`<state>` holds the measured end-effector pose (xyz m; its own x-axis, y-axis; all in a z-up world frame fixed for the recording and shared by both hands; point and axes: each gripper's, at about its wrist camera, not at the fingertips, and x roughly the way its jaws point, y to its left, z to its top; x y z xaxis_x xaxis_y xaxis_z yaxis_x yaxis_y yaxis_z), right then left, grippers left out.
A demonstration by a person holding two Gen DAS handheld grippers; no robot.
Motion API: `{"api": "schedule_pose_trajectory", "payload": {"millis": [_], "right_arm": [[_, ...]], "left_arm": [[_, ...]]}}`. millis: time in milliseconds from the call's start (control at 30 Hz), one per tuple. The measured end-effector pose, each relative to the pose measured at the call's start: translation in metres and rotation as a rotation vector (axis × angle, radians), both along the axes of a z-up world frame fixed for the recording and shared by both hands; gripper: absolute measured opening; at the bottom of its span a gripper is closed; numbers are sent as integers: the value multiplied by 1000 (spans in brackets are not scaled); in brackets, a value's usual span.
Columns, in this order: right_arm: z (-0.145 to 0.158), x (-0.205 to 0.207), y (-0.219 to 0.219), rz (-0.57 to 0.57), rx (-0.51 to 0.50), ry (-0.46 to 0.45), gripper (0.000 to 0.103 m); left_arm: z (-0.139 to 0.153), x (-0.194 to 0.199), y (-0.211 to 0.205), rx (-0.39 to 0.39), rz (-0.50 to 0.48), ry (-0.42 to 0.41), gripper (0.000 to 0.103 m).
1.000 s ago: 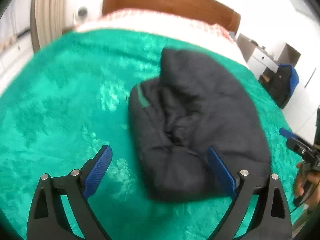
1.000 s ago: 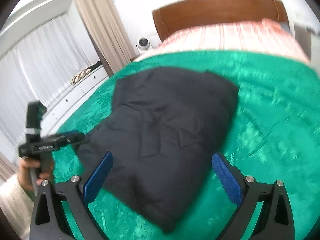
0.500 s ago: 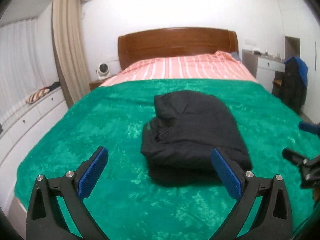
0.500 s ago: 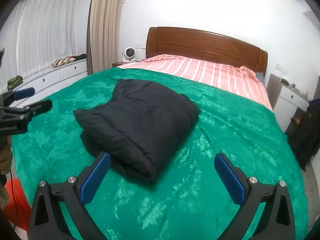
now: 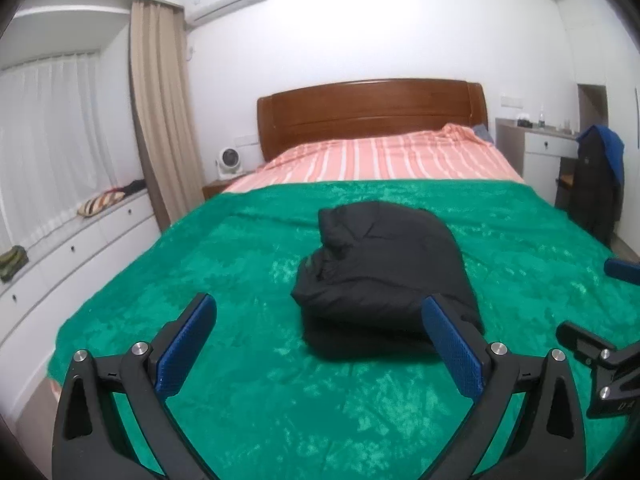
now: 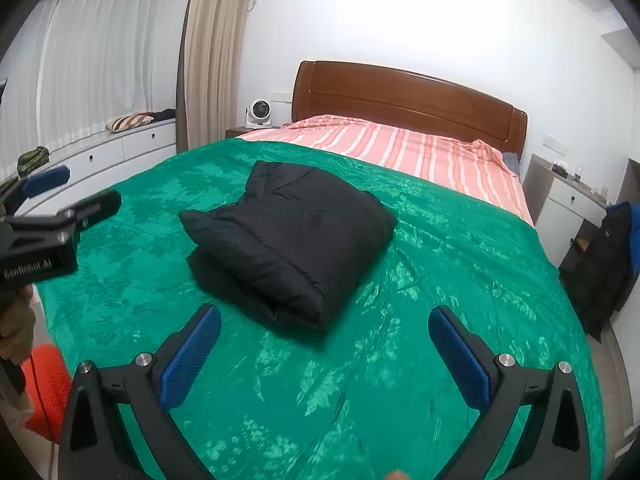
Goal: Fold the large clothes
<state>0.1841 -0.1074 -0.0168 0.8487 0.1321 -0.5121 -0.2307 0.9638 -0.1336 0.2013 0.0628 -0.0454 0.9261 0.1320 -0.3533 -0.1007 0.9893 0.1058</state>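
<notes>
A black padded jacket (image 5: pixel 384 268) (image 6: pixel 292 236) lies folded into a thick bundle in the middle of the green blanket (image 5: pixel 248 248) (image 6: pixel 440 280). My left gripper (image 5: pixel 318 336) hangs open above the blanket's near part, short of the bundle, with nothing between its blue pads. My right gripper (image 6: pixel 324 344) is open too, held back from the jacket's near corner. Each gripper shows at the edge of the other's view: the right one (image 5: pixel 600 320) at the right, the left one (image 6: pixel 60 208) at the left, with a hand (image 6: pixel 16 332) below it.
The bed has a wooden headboard (image 5: pixel 372 112) and a striped pink sheet (image 5: pixel 384 160). White drawers (image 5: pixel 80 248) run under the curtained window at left. A small fan (image 5: pixel 228 162) sits on the nightstand. A chair draped with dark clothes (image 5: pixel 596 184) stands by the desk at right.
Both grippers have pulled back and up from the jacket, so it now looks smaller and farther away. The jacket lies still in its folded shape.
</notes>
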Motion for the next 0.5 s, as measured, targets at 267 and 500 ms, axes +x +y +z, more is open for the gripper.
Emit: {"api": "schedule_pose_trajectory", "payload": {"millis": [267, 500], "right_arm": [[-11, -40, 0, -55, 48, 45, 102], [-23, -64, -1, -66, 75, 100, 102]], "left_arm": [[-31, -35, 7, -110, -20, 164, 103], [-43, -61, 8, -126, 13, 240, 103]]}}
